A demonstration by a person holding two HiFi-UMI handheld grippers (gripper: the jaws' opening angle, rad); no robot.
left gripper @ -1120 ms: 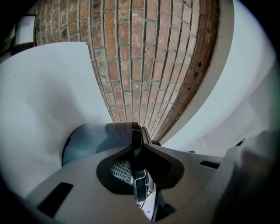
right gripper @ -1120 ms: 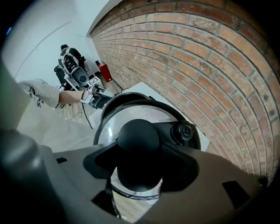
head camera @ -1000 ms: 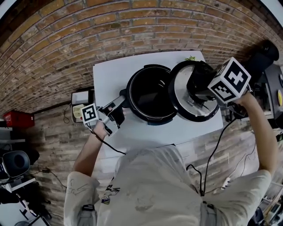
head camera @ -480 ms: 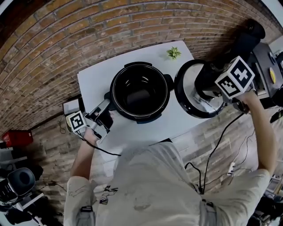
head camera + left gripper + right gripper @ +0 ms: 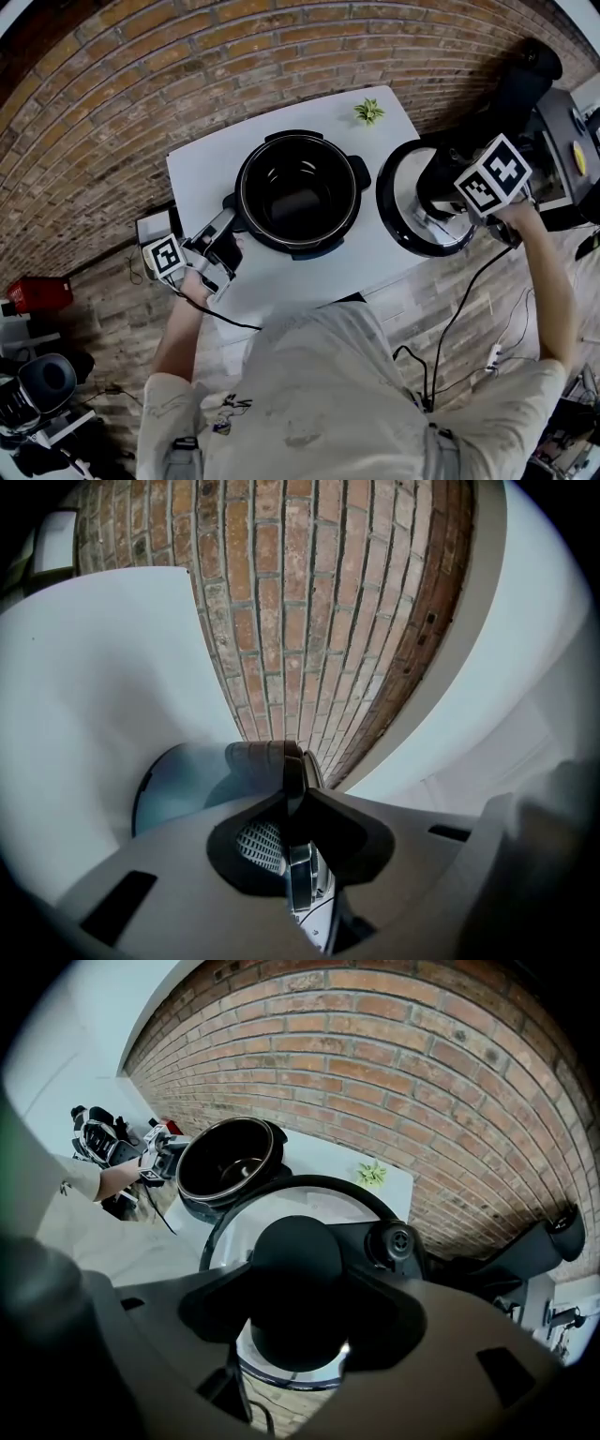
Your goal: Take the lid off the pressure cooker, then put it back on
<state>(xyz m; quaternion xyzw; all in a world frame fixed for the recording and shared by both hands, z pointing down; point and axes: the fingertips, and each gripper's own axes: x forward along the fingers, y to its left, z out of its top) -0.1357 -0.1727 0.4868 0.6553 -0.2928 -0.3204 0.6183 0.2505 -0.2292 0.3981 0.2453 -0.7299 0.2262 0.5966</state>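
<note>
Now lid's [image 5: 401, 202] off: our right tongs [image 5: 298, 1283] grasp its knob [image 5: 298, 1251], lid at 3 o'clock of the open pressure cooker [image 5: 298, 197]; left tongs [image 5: 295, 846] clench the side handle [image 5: 267, 757] at 8 o'clock. Next we recentre lid over rim.

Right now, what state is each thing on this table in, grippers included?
Pressure cooker pot, open, lid off, looks empty.
Lid, off the pot, held by its knob at the table's right edge.
Left gripper, shut on the pot's side handle.
Right gripper, shut on the lid's knob.
Plant, upright at the table's far corner.
</note>
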